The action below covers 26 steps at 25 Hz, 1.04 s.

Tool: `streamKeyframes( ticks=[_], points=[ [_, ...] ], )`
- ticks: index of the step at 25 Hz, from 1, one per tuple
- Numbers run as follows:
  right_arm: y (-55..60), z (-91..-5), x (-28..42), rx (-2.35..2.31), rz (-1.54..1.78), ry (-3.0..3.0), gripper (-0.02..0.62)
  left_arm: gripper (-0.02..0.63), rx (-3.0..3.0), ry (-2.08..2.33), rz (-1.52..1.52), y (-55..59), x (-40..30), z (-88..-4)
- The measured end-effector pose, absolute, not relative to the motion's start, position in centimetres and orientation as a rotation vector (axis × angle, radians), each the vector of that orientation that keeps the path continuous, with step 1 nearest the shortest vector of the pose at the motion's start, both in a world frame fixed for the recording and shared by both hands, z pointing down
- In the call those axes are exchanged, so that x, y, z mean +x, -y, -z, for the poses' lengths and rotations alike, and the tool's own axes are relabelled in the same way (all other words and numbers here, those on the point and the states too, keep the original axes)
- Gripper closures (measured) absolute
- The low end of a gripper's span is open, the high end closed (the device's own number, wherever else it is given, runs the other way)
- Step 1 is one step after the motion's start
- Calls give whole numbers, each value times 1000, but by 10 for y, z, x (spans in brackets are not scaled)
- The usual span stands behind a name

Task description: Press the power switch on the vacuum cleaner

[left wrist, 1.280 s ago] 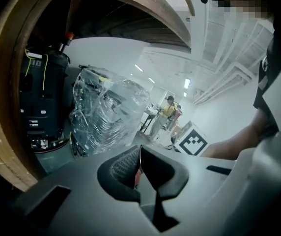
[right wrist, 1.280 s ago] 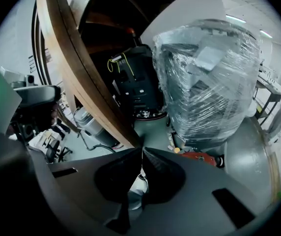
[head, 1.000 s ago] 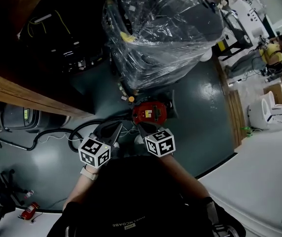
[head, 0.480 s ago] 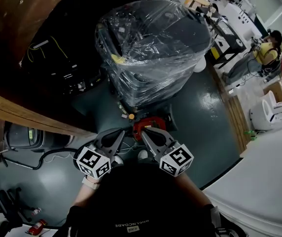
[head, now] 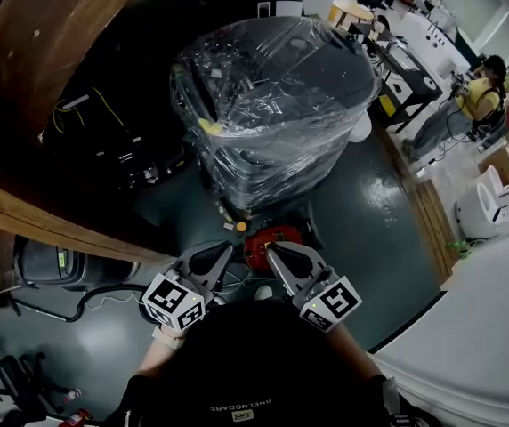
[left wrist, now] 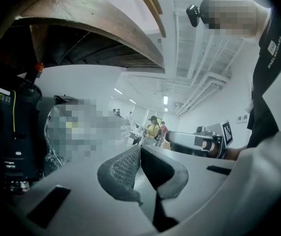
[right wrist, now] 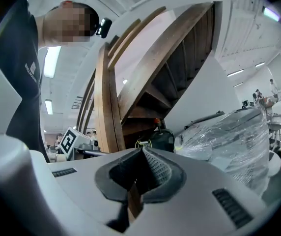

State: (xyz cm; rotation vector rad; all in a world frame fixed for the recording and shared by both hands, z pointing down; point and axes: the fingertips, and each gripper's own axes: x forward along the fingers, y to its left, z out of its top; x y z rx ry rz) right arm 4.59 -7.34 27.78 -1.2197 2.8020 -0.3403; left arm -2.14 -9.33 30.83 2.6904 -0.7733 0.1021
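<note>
Trouble, as I judge it, would come from aim. Neither gripper view shows the vacuum cleaner point(head: 269, 243), so I'd be pressing by the head view alone, where the red body is small and dim and I can't pick out the switch. A closed tip could land on the wrong part of the casing, or skid off and shove the machine along the floor point(head: 361, 203).

The vacuum cleaner sits on the floor at 12 o'clock from my grippers, just beyond both tips. The left gripper point(head: 222, 251) has its jaws pressed together on nothing. The right gripper point(head: 274, 251) is the same, pads meeting and empty.

Further out at 12 o'clock, close behind the vacuum cleaner, stands a bulky dark load wrapped in clear film point(head: 277, 96). Something yellow shows through at its 9 o'clock side, and the rest I can't identify.
</note>
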Motion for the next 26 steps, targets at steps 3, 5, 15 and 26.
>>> streamKeyframes(
  ticks=[3, 5, 15, 26],
  points=[
    [73, -281, 49, -1252, 331, -2811, 571, 592, 2689, 774, -105, 94, -21, -309],
    [72, -282, 50, -1250, 346, -2801, 571, 592, 2689, 775, -108, 93, -20, -309],
    [68, -292, 60, -1282, 415, -2770, 571, 592, 2679, 763, -116, 87, -18, -314],
    [66, -303, 65, -1315, 478, -2748, 571, 591, 2675, 738, -120, 83, -14, -317]
  ],
)
